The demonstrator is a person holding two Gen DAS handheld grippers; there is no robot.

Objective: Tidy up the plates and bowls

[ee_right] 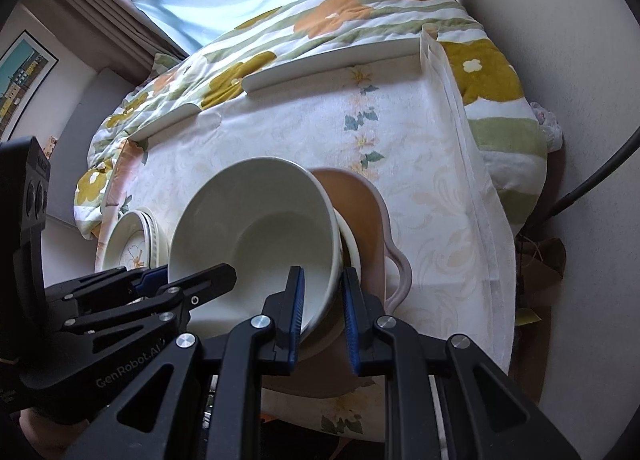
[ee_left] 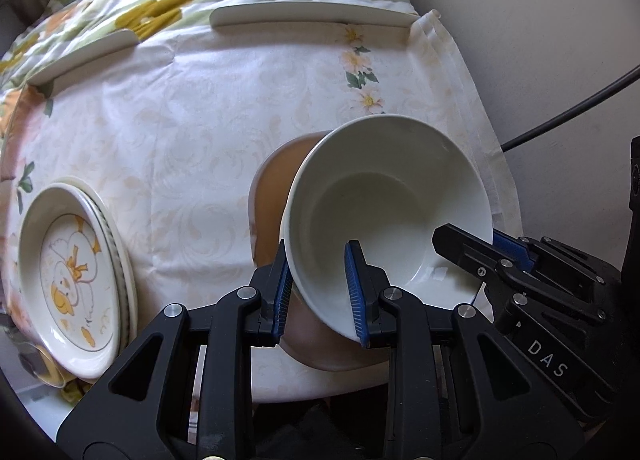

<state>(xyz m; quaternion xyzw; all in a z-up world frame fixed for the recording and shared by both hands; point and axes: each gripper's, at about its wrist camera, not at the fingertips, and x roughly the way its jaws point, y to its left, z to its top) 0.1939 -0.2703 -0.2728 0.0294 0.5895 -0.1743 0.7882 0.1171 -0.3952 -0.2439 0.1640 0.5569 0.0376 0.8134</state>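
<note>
White bowl (ee_left: 384,199) carried two-handed: left gripper (ee_left: 320,292) and right gripper (ee_right: 322,312), jaws narrow, each clamp opposite rim walls, steadying it above the brown plate (ee_right: 360,211) on the counter (ee_left: 200,139), presumably for stacking

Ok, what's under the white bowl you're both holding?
Under the white bowl sits a brown tray, with another bowl's rim peeking out beside it. The tray's middle is covered, so anything else there is hidden.
</note>
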